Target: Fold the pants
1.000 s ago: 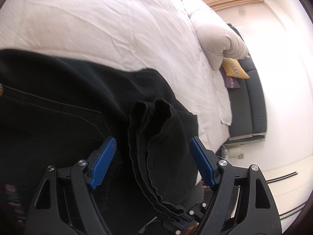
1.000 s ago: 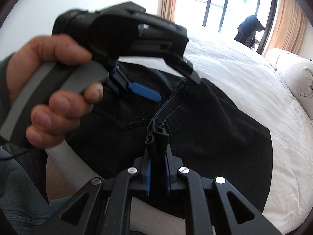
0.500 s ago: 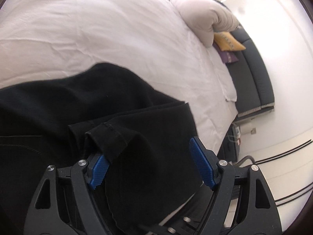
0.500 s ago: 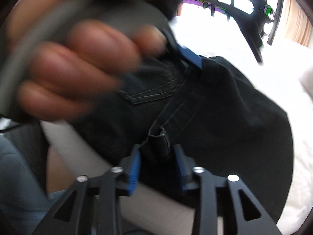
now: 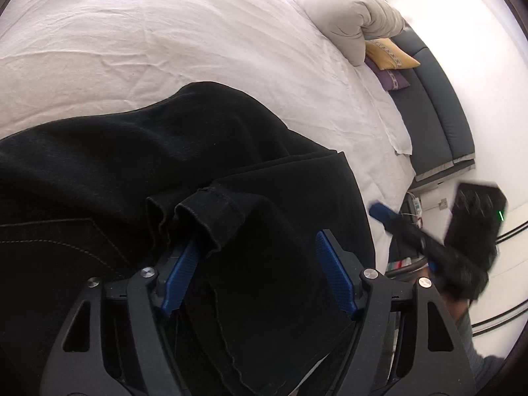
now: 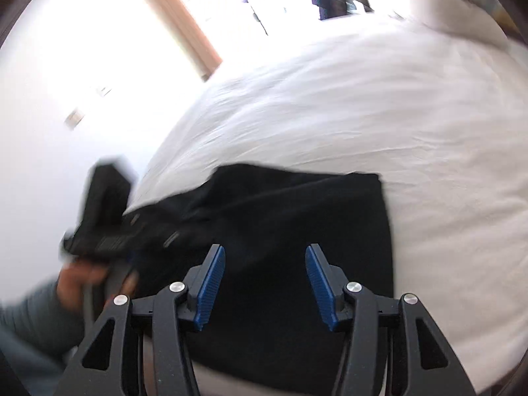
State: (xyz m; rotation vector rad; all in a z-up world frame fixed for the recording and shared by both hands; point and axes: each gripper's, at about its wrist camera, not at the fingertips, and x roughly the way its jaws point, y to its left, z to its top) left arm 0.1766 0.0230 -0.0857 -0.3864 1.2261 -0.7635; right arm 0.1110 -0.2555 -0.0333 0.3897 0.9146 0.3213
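Nearest to me, my left gripper (image 5: 257, 274) has its blue pads spread wide but closing in, and the black pants (image 5: 165, 171) lie bunched between them. A hemmed cuff (image 5: 211, 217) droops over the left pad; the right pad stands clear of the cloth beside it, so I am not pinching anything there. Whether the cloth below the pads is caught deeper in the jaws I cannot tell.

My right gripper (image 6: 264, 283) is about half spread and its jaws are opening. Nothing sits between its pads; they hang above the folded pants (image 6: 297, 231), which show as a dark, flat, roughly squared slab at the near edge of the bed (image 6: 363, 99). This view is blurred.

In the left wrist view, the right gripper (image 5: 429, 241) appears off the right edge of the bed (image 5: 165, 33), smeared by motion. In the right wrist view, the left gripper (image 6: 99, 217) and the hand (image 6: 85, 277) holding it sit at the left end of the pants, with a grey sleeve (image 6: 29, 323) behind.

Beyond the pants the white sheet runs to the far side. At the far right lies a rolled duvet (image 5: 346, 16), with a yellow cushion (image 5: 389, 52) and a purple cushion (image 5: 392, 77) just beside it on a dark sofa (image 5: 429, 115).
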